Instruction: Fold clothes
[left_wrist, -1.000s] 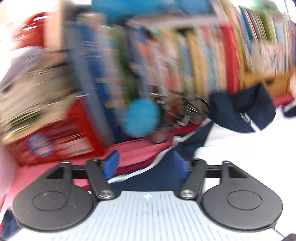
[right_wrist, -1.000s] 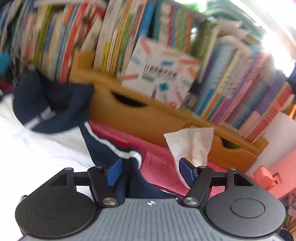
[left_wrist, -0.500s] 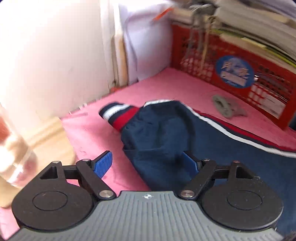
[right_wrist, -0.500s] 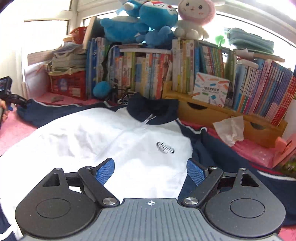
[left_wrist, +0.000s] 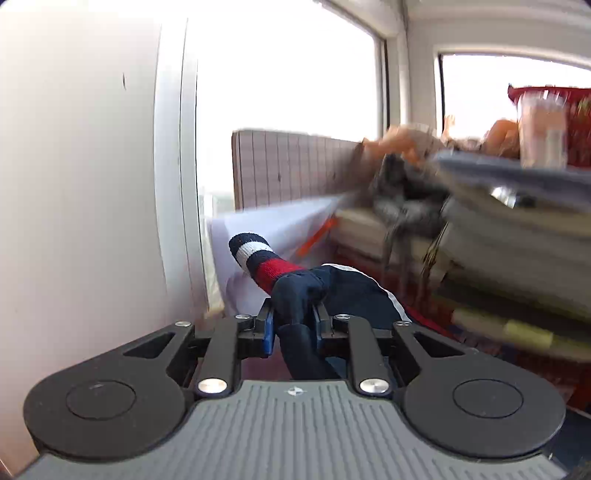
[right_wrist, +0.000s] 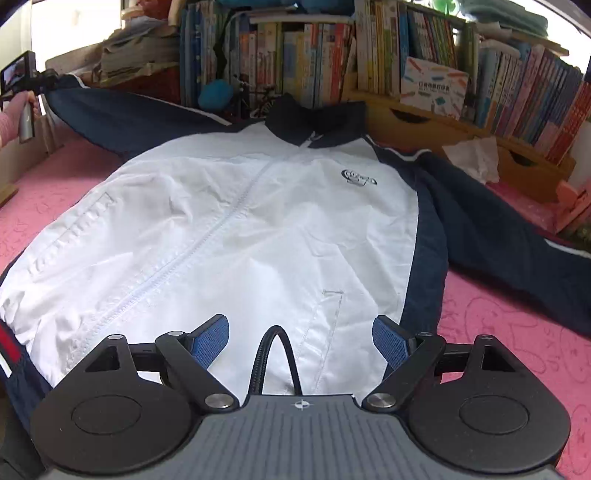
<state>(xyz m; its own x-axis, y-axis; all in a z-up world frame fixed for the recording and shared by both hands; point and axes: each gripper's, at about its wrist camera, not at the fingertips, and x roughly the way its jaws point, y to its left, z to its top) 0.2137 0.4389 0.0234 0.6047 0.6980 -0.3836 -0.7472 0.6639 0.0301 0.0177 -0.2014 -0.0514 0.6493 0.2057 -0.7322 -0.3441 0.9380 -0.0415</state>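
**Jacket spread flat, one sleeve lifted**

The jacket (right_wrist: 236, 229) lies front-up on the pink tabletop (right_wrist: 517, 332). Left gripper (left_wrist: 293, 325) pinches its navy sleeve (left_wrist: 295, 295) just behind the striped cuff (left_wrist: 258, 258), raised, probably to fold inward. Right gripper (right_wrist: 301, 341) hovers wide open over the hem. Books (right_wrist: 332, 55) crowd the far edge.

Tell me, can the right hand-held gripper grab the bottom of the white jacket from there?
Probably yes. The right hand-held gripper is open just over the jacket hem, with nothing lying between.
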